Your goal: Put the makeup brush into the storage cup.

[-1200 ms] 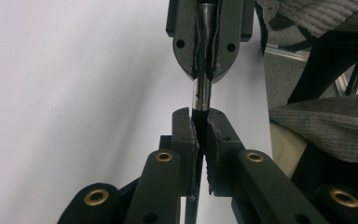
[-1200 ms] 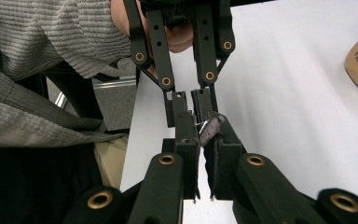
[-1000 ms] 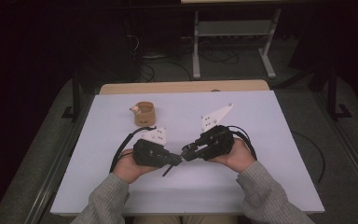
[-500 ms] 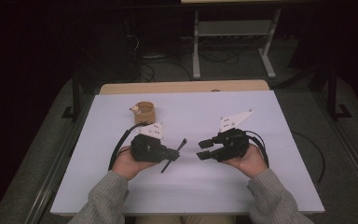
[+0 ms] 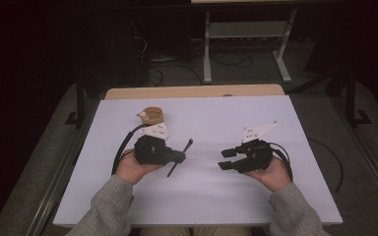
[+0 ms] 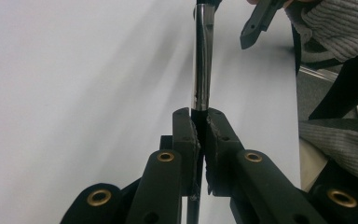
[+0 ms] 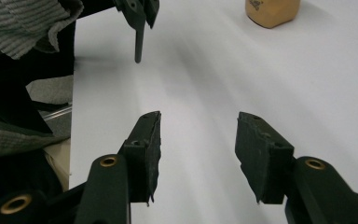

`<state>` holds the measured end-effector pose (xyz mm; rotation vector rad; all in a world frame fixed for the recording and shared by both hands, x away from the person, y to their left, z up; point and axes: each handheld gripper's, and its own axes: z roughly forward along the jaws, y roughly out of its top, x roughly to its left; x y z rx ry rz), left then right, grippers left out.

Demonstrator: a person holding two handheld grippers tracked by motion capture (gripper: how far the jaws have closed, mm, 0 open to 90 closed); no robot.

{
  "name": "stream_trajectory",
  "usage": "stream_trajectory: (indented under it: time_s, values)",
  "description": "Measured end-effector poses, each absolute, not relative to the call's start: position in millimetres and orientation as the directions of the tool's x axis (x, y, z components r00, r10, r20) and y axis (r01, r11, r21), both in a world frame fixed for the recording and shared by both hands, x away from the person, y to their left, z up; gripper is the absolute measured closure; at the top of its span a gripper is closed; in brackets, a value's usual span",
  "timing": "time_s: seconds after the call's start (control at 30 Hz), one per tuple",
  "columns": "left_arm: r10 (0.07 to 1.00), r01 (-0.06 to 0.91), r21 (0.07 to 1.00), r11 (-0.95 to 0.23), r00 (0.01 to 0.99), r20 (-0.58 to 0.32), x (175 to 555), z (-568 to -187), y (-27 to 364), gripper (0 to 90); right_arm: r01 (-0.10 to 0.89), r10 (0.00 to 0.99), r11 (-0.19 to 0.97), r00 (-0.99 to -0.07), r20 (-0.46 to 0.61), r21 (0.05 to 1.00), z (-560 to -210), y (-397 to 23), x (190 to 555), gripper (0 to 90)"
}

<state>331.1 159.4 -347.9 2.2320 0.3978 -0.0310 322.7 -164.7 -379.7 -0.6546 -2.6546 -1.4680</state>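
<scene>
The left gripper [image 5: 177, 157] is clamping a dark pen [image 5: 180, 157], while the right gripper [image 5: 228, 159], jaws just opened and empty, is drawing away: handover apparently complete.

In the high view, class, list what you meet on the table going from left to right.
Left hand-held gripper, shut on a thin dark rod → right hand-held gripper, jaws apart with nothing between them, having just been opening. The brown cup stands farther back, overlapping the left hand-held gripper's span.
</scene>
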Motion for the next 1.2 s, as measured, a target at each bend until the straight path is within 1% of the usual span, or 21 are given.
stream_trajectory:
  time_s: [0.23,0.4,0.53,0.73,0.93,1.07,1.2]
  values:
    - [0.296,0.314,0.748,-0.584,0.941,-0.165,337,-347,163,84.0,0.397,0.381,0.451,-0.895,0.23,0.799,-385,-178,320,46.7]
    - [0.309,0.318,0.74,-0.592,0.938,-0.156,343,-344,166,84.0,0.419,0.411,0.442,-0.88,0.237,0.793,-391,-188,315,43.5]
    - [0.334,0.341,0.743,-0.575,0.928,-0.167,349,-339,169,84.0,0.43,0.429,0.432,-0.871,0.239,0.793,-393,-194,313,41.9]
    - [0.355,0.349,0.726,-0.592,0.922,-0.153,357,-333,173,84.0,0.445,0.459,0.426,-0.857,0.236,0.788,-397,-202,310,39.4]
    - [0.376,0.363,0.712,-0.601,0.915,-0.148,368,-326,177,84.0,0.449,0.478,0.431,-0.85,0.224,0.783,-400,-206,309,37.6]
    - [0.381,0.352,0.706,-0.614,0.916,-0.125,374,-320,178,84.0,0.453,0.484,0.427,-0.846,0.226,0.782,-401,-208,308,36.5]
    - [0.4,0.367,0.706,-0.605,0.908,-0.129,381,-316,181,84.0,0.458,0.49,0.424,-0.842,0.227,0.782,-403,-209,309,35.2]
